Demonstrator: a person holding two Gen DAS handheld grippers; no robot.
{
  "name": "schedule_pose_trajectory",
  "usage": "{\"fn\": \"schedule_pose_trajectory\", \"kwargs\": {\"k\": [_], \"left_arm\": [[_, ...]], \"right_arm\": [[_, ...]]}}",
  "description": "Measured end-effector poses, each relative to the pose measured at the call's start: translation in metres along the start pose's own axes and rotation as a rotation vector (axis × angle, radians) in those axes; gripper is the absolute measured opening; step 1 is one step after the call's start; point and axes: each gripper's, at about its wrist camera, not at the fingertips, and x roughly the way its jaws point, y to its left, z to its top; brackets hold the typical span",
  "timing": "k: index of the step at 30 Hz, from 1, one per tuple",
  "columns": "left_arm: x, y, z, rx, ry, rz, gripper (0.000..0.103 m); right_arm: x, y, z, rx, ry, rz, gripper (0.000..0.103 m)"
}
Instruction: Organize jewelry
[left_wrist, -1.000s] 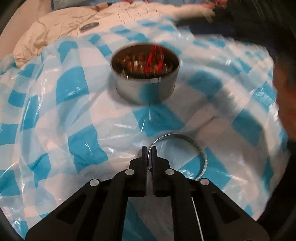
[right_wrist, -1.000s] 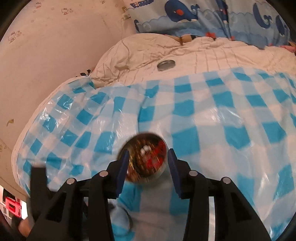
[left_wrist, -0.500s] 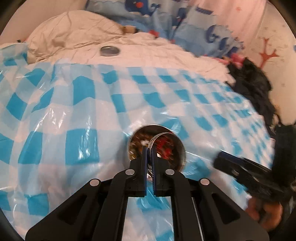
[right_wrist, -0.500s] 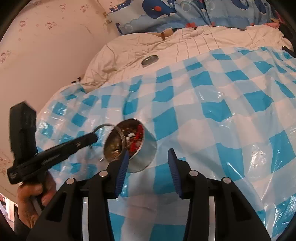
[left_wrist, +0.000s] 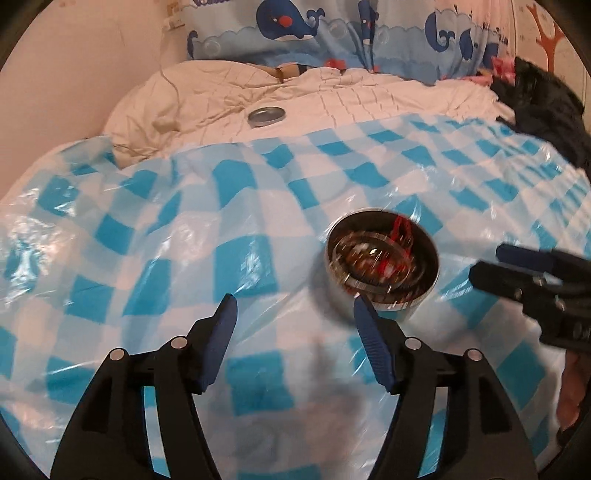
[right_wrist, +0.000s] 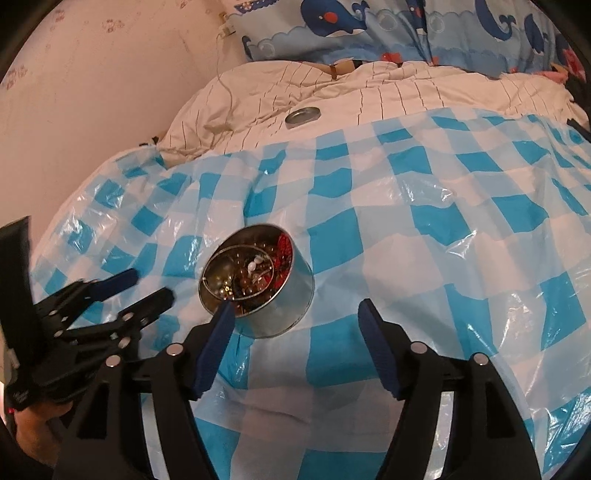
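— How do we hold our hands?

— Our left gripper points down at the blue-white checked plastic sheet; its jaws have just been opening, nothing between them. Our right gripper is spread too, empty.

— And the jewelry?

— The thin silver bangle lies inside the round metal tin, near both grippers.

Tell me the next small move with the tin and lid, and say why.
Probably send the left gripper toward the lid on the white quilt. Both grippers' jaws have just opened with nothing between them; the silver bangle already lies in the tin, and no loose jewelry shows on the checkered sheet.
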Motion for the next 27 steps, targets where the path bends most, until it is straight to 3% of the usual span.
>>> {"fn": "schedule_pose_trajectory", "kwargs": {"k": [5,7,9,27], "left_arm": [[-0.017,0.008,-0.016,-0.003,-0.005,0.037,0.066],[-0.026,0.012,-0.023,-0.028,-0.019,0.048,0.079],[-0.034,0.013,-0.027,-0.036,-0.041,0.049,0.082],[-0.046,0.017,-0.024,-0.01,-0.084,0.078,0.085]], "right_arm": [[0.004,0.007,-0.009,-0.033,0.017,-0.03,0.073],[0.003,0.01,-0.014,-0.045,0.02,-0.043,0.075],[0.003,0.011,-0.017,-0.049,0.019,-0.053,0.077],[0.018,0.035,-0.03,-0.148,0.054,-0.075,0.085]]}}
